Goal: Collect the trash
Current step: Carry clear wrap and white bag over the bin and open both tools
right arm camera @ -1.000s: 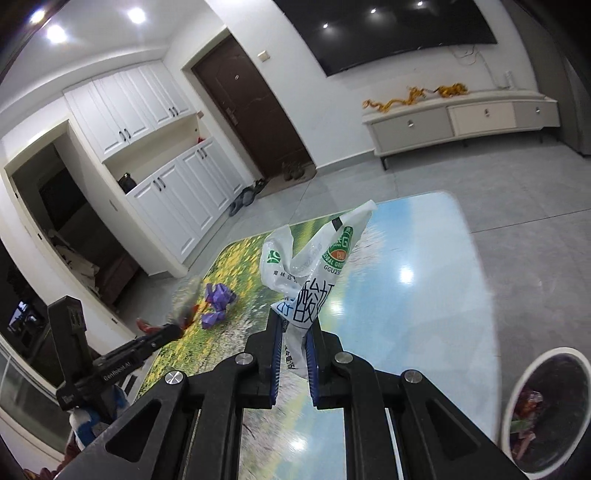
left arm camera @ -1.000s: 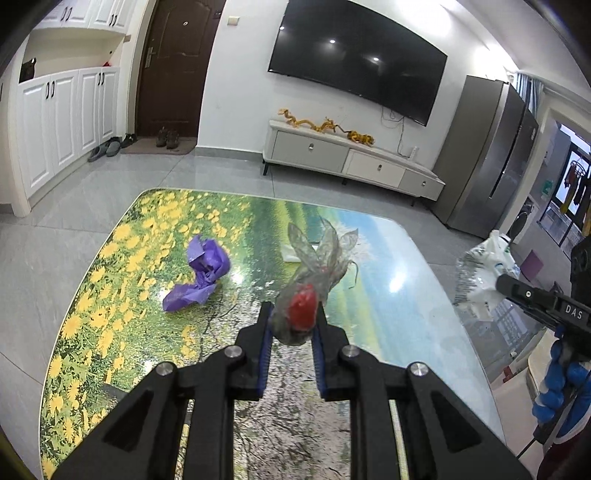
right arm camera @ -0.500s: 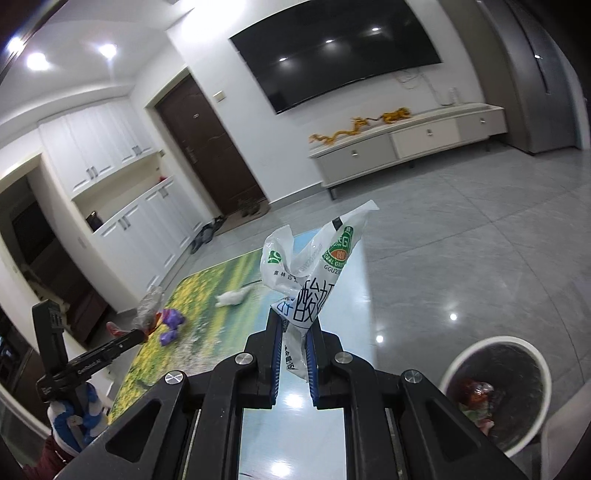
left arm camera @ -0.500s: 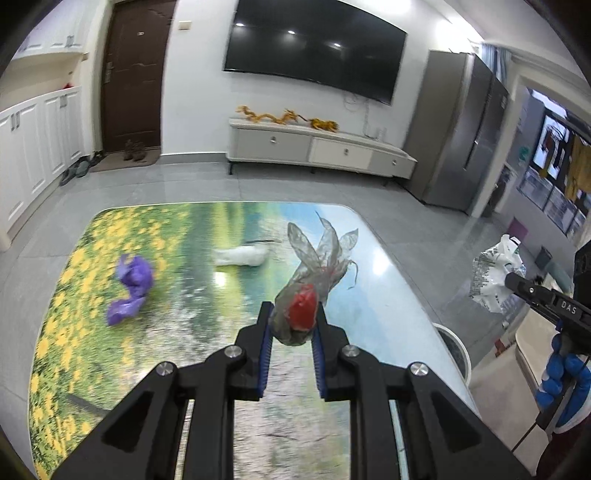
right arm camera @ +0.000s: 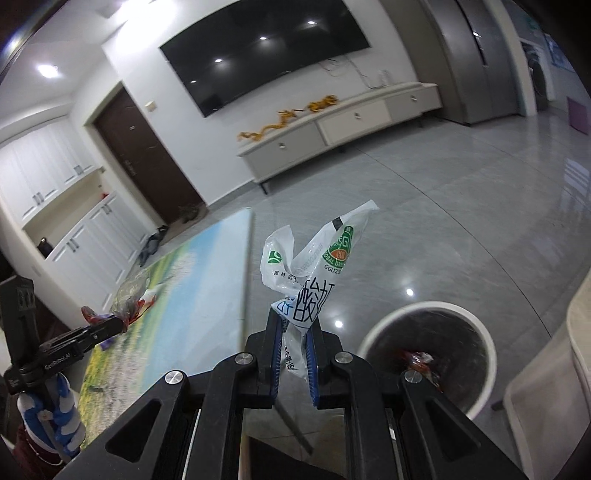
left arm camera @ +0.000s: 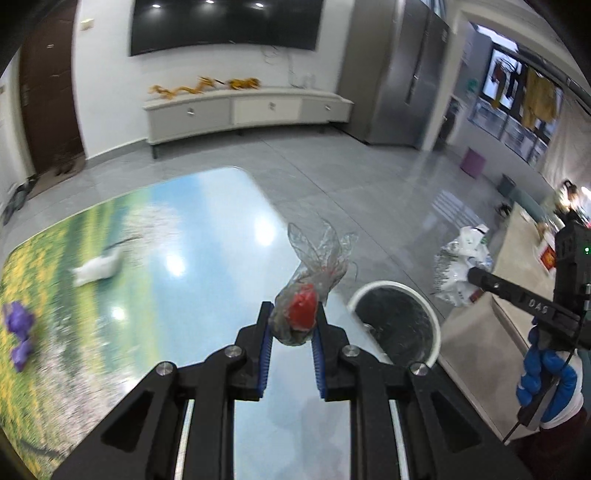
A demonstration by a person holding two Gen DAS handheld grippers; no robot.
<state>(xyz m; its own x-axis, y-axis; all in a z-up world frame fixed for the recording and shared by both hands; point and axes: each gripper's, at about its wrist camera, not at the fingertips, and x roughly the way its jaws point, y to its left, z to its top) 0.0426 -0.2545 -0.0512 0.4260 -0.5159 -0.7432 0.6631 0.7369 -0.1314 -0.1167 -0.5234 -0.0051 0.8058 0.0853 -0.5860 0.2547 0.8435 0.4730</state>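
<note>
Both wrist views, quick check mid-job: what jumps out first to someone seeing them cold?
Each gripper is clamped on trash: the left gripper pinches a clear crumpled plastic bag with a red lump inside, the right gripper a white printed plastic bag. Next comes the round white-rimmed trash bin with a dark liner on the grey floor beside the glossy landscape-print table, where purple crumpled trash and a white wad lie.

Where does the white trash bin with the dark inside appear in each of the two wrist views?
Left wrist view: the white trash bin is at lower right, just past the table edge.
Right wrist view: the white trash bin is at lower right, on the floor.
Shared landmark: the TV on the far wall.
</note>
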